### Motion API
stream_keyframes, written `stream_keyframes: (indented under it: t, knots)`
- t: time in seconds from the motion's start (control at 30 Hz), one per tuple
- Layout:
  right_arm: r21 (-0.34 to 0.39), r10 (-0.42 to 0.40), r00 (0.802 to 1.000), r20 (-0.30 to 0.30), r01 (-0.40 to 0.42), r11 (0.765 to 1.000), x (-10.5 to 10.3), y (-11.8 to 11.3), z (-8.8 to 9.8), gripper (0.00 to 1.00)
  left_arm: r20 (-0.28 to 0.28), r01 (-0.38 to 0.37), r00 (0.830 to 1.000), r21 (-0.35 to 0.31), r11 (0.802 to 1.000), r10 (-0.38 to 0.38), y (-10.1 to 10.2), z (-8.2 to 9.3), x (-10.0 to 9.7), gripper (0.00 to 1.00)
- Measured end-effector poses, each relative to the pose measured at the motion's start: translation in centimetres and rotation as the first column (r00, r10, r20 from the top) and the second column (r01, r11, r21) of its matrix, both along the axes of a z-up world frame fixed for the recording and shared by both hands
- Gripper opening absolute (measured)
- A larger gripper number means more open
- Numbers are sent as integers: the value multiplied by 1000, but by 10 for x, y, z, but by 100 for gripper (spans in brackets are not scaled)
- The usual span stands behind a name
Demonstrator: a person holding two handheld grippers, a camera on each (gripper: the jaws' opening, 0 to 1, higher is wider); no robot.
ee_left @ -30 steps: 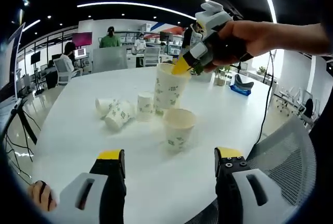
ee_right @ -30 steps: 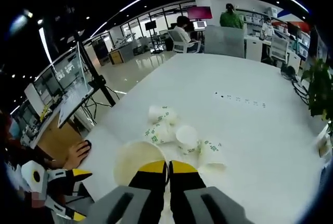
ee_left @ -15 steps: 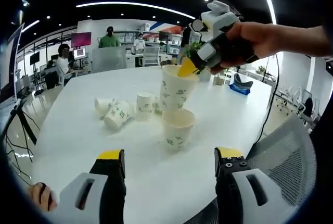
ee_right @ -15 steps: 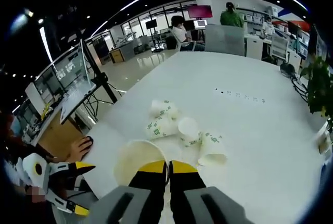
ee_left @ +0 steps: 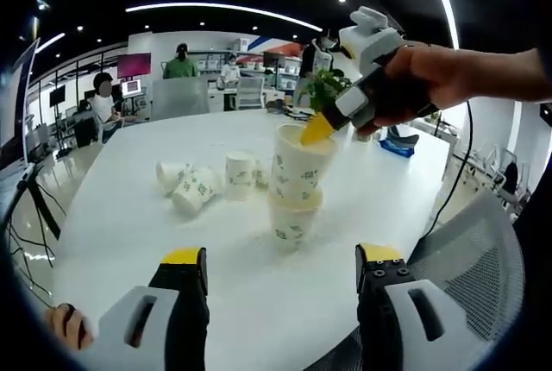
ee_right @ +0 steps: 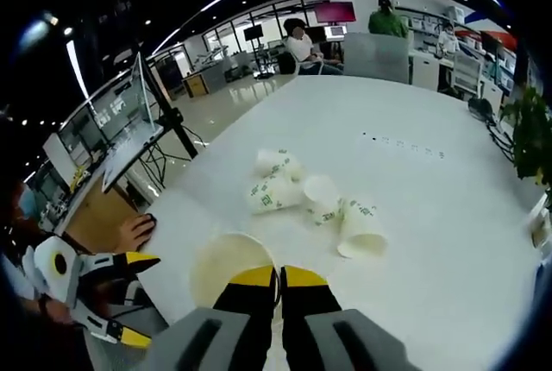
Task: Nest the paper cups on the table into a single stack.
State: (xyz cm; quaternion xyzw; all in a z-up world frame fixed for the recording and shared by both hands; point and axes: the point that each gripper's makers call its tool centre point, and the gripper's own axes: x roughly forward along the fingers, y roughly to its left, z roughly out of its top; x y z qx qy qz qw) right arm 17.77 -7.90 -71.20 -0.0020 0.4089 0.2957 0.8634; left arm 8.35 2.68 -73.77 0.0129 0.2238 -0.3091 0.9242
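Paper cup [ee_left: 297, 162], pinched at its rim by the right gripper [ee_left: 317, 128], sits partly inside an upright cup [ee_left: 291, 218] on the white table [ee_left: 121, 207]; seating depth unclear. Left gripper [ee_left: 281, 267] stands released. Loose cups [ee_left: 211, 183] lie nearby.

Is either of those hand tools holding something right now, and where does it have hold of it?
The right tool grips a paper cup by its rim, with the cup's base lowered into another cup standing on the table. The left tool is open and holds nothing.
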Motion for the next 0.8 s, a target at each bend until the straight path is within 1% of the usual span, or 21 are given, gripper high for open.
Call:
stream_keyframes:
  t: [0.07, 0.1, 0.17, 0.27, 0.3, 0.37, 0.63, 0.8]
  knots:
    - [-8, 0, 1000, -6, 0, 1000, -1, 1, -4, 0, -1, -2, 1000, -2, 1000, 2, 0, 0, 1, 69]
    - [-11, -1, 1000, -12, 0, 1000, -1, 2, -11, 0, -1, -2, 1000, -2, 1000, 2, 0, 0, 1, 69]
    - [-13, 0, 1000, -20, 0, 1000, -2, 2, -13, 0, -3, 0, 1000, -4, 1000, 0, 0, 0, 0, 68]
    - [-19, 1, 1000, -29, -1, 1000, -1, 3, -22, 0, -5, 4, 1000, -1, 1000, -4, -1, -1, 0, 68]
    - [-19, -1, 999, -32, 0, 1000, -3, 3, -19, 0, -5, 5, 1000, 0, 1000, -5, -1, 0, 0, 68]
    - [-8, -13, 999, -47, 12, 1000, -6, 4, -20, 0, -6, 6, 1000, 3, 1000, -6, -2, 1, -1, 68]
    - [-16, -17, 997, -71, 16, 1000, -6, 4, -36, 0, -8, -3, 1000, -3, 1000, 3, -2, 4, -1, 68]
    - [-12, -15, 996, -84, 14, 1000, -8, 6, -37, 0, -8, -4, 1000, -1, 1000, 4, -2, 5, -1, 67]
